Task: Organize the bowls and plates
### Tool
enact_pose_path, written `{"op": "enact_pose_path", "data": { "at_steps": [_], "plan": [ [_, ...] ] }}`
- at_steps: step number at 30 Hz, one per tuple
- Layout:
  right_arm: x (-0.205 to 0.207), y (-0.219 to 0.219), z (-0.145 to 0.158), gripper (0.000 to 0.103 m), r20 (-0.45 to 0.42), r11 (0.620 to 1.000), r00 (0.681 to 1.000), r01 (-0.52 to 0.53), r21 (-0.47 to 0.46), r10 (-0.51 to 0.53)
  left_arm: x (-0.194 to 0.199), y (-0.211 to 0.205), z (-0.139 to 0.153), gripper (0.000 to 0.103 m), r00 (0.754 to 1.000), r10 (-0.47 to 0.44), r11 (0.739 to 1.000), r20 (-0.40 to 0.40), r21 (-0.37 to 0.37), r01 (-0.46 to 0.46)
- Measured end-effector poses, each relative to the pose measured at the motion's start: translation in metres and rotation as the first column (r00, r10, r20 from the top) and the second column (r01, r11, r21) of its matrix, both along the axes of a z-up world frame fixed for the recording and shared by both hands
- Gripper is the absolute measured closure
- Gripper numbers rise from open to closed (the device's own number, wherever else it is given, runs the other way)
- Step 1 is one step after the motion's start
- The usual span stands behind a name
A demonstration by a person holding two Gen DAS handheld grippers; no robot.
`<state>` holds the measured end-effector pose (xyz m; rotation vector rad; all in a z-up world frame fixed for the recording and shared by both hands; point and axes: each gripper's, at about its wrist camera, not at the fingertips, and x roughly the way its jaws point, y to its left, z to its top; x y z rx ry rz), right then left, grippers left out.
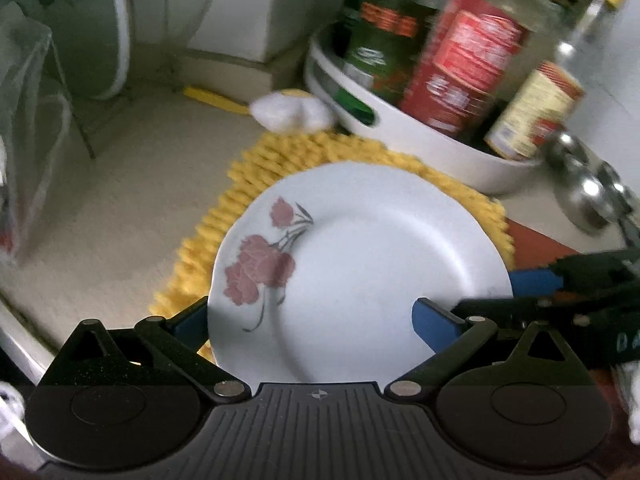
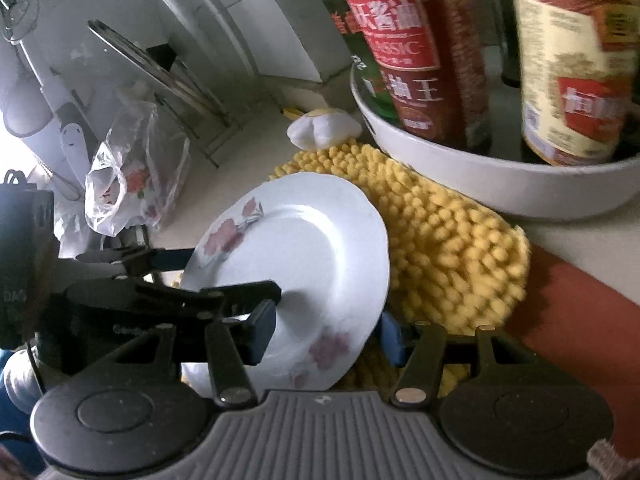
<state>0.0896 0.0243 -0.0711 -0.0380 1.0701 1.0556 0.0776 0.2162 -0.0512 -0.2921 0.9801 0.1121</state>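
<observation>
A white plate with pink flowers (image 1: pixel 360 264) is held tilted above a yellow shaggy mat (image 1: pixel 256 176). My left gripper (image 1: pixel 312 320) has one blue pad on each side of the plate's near rim. My right gripper (image 2: pixel 324 336) has its jaws around the plate's (image 2: pixel 296 256) rim from the other side, one pad over its face and one behind. Each gripper shows in the other's view: the right one (image 1: pixel 532 284) at the plate's right edge, the left one (image 2: pixel 168 264) at its left edge. How hard either one clamps is not clear.
A white round tray (image 1: pixel 420 136) with sauce bottles and a can stands behind the mat, also in the right wrist view (image 2: pixel 500 184). A white cloth (image 1: pixel 292 112), a steel ladle (image 1: pixel 584 192), a plastic bag (image 2: pixel 128 188) and a lid rack (image 2: pixel 168 76) surround the beige counter.
</observation>
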Motion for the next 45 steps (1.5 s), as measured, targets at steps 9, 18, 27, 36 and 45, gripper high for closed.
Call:
{"op": "enact_pose_path", "data": {
  "at_steps": [9,18,27,36,45],
  "plan": [
    [-0.007,-0.031,-0.003,0.051,0.011,0.999,1.000,0.027,-0.033,-0.026,-0.003,-0.011,-0.013,0.000,0.999,-0.047,0.999,0.008,0.020,0.047],
    [-0.018,-0.027,-0.007,0.041,0.045,0.999,0.998,0.041,-0.010,-0.041,-0.012,-0.010,-0.021,0.000,0.991,-0.019,0.999,0.134,0.049,0.013],
    [-0.020,-0.036,-0.006,0.062,0.057,0.996,0.995,0.086,-0.009,-0.085,-0.005,-0.022,-0.014,0.001,0.996,-0.017,0.999,0.088,0.050,0.012],
    [-0.026,-0.051,-0.001,0.062,0.040,0.993,0.992,0.116,0.014,-0.117,-0.013,-0.034,0.000,0.001,0.992,-0.030,0.998,0.121,0.055,0.024],
    [-0.032,-0.072,0.005,0.062,0.038,0.985,0.984,0.170,0.029,-0.171,-0.013,-0.051,0.007,0.002,0.989,-0.066,0.997,0.133,0.049,0.060]
  ]
}}
